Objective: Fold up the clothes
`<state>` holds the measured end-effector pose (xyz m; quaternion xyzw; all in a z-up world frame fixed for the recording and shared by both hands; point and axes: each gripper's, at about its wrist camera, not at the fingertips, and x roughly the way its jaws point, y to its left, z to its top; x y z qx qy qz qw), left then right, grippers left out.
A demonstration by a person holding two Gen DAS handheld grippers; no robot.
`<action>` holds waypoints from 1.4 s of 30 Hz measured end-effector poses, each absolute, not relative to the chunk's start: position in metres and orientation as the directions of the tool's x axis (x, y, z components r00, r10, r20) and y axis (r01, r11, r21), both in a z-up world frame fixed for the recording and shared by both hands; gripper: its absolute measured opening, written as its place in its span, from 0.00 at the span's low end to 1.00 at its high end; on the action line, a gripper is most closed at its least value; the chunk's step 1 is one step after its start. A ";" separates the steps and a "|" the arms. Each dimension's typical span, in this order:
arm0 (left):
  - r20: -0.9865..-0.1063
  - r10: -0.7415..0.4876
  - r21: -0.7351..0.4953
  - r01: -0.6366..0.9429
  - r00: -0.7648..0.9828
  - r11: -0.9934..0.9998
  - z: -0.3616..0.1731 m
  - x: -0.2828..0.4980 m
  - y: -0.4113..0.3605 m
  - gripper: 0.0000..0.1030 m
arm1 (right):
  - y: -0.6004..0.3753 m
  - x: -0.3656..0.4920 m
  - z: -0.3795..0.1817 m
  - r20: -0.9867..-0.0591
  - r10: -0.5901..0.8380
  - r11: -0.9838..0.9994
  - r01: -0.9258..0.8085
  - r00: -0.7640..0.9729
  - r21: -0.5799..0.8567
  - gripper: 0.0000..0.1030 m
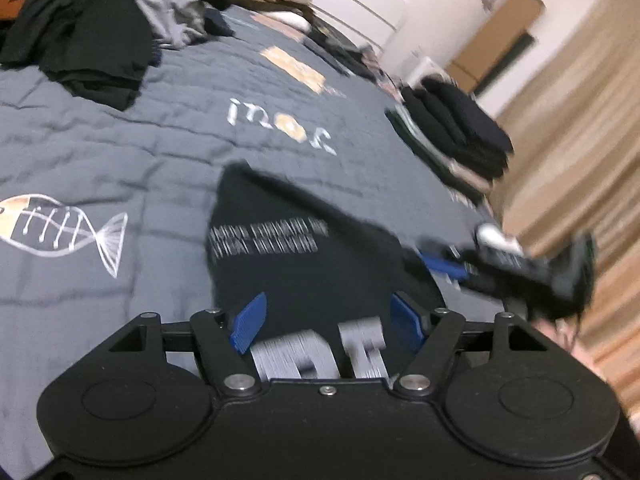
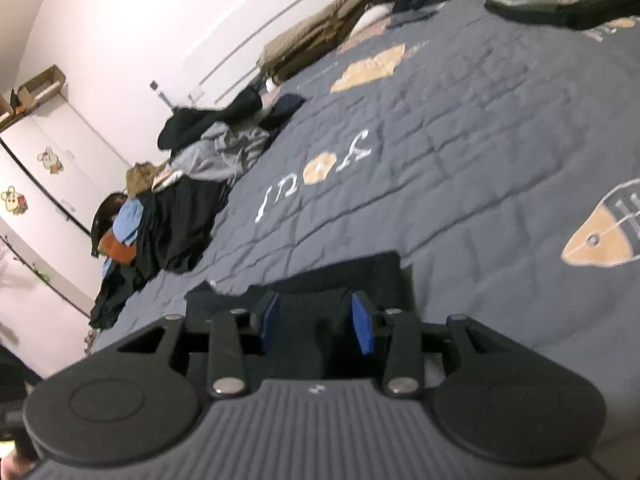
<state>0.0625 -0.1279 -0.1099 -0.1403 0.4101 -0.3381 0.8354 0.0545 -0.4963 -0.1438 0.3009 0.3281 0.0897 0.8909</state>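
A black T-shirt (image 1: 304, 264) with white print lies on the grey-blue quilt (image 1: 120, 152), blurred by motion. My left gripper (image 1: 326, 320) is open over its near part, its blue pads wide apart on either side of the large white lettering. My right gripper (image 1: 440, 266) reaches the shirt's right edge in the left wrist view. In the right wrist view the right gripper (image 2: 316, 318) has its blue pads apart, with a raised fold of the black T-shirt (image 2: 372, 276) between them, not clamped.
A heap of unfolded clothes (image 1: 92, 40) sits at the far left of the bed, also seen as the heap (image 2: 188, 216). A stack of folded clothes (image 1: 452, 132) lies near the bed's right edge. Wooden floor (image 1: 580, 120) runs beyond it.
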 end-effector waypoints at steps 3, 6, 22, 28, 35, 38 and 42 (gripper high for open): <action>-0.607 -0.682 -0.462 0.517 0.408 0.720 -0.106 0.035 -0.131 0.66 | -0.492 0.055 -0.144 -0.529 0.362 0.806 0.027 0.768 0.592 0.38; -0.625 -0.667 -0.416 0.551 0.404 0.723 -0.105 0.011 -0.130 0.66 | -0.491 0.055 -0.146 -0.518 0.370 0.796 0.024 0.771 0.605 0.36; -0.682 -0.560 -0.151 0.658 0.470 0.737 -0.109 -0.070 -0.114 0.66 | -0.511 0.031 -0.123 -0.535 0.324 0.804 0.071 0.780 0.590 0.04; -0.678 -0.512 0.014 0.705 0.528 0.709 -0.111 -0.099 -0.118 0.66 | -0.519 0.006 -0.112 -0.556 0.322 0.816 0.073 0.766 0.574 0.07; -0.635 -0.469 0.251 0.738 0.614 0.626 -0.121 -0.122 -0.131 0.66 | -0.504 -0.045 -0.110 -0.595 0.346 0.835 0.051 0.726 0.548 0.09; -0.607 -0.463 0.347 0.740 0.645 0.576 -0.126 -0.132 -0.138 0.66 | -0.497 -0.067 -0.111 -0.609 0.337 0.839 0.064 0.718 0.541 0.10; -0.581 -0.453 0.459 0.732 0.676 0.504 -0.134 -0.144 -0.150 0.66 | -0.491 -0.093 -0.117 -0.609 0.331 0.824 0.093 0.721 0.559 0.11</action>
